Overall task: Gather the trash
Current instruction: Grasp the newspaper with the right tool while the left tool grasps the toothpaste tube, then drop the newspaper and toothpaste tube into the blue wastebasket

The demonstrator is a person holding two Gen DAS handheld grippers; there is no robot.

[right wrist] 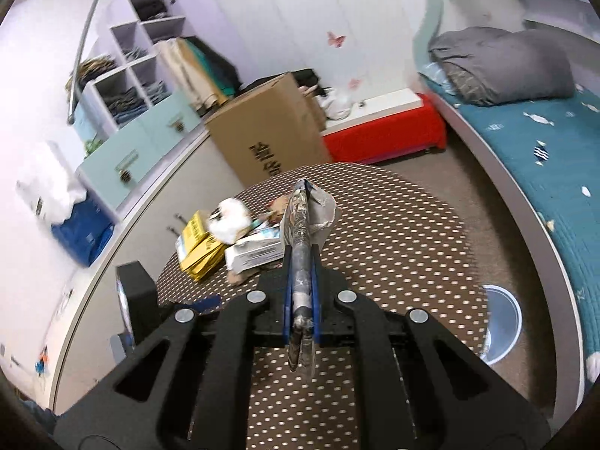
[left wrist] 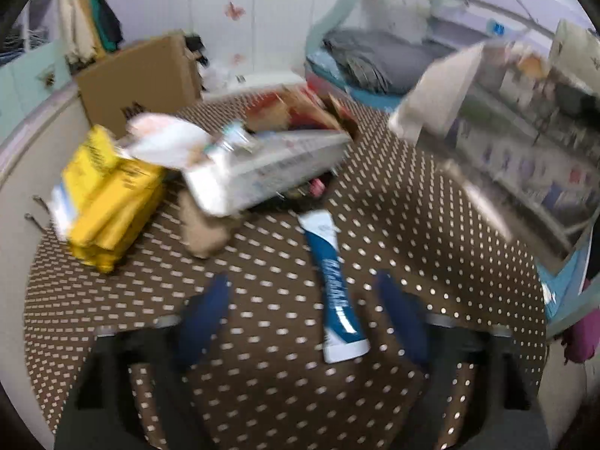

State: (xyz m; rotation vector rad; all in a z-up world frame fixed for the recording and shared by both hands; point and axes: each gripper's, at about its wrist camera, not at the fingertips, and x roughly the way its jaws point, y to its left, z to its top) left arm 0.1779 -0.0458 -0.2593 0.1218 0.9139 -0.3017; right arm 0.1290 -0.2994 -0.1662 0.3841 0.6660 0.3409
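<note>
Right gripper jaws gripping flattened printed cardboard packet; left gripper jaws gaping around blue-and-white tube on brown dotted table.

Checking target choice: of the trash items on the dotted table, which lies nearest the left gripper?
The blue-and-white tube, lying alone between the left gripper's fingers; the yellow packets and white box sit farther away.

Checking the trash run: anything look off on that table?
Mostly the expected litter heap: boxes and wrappers piled askew on the dotted table. One blue-and-white tube lies apart from the pile, between the left gripper fingers. The right gripper clamps a flattened, torn-edged carton.
</note>
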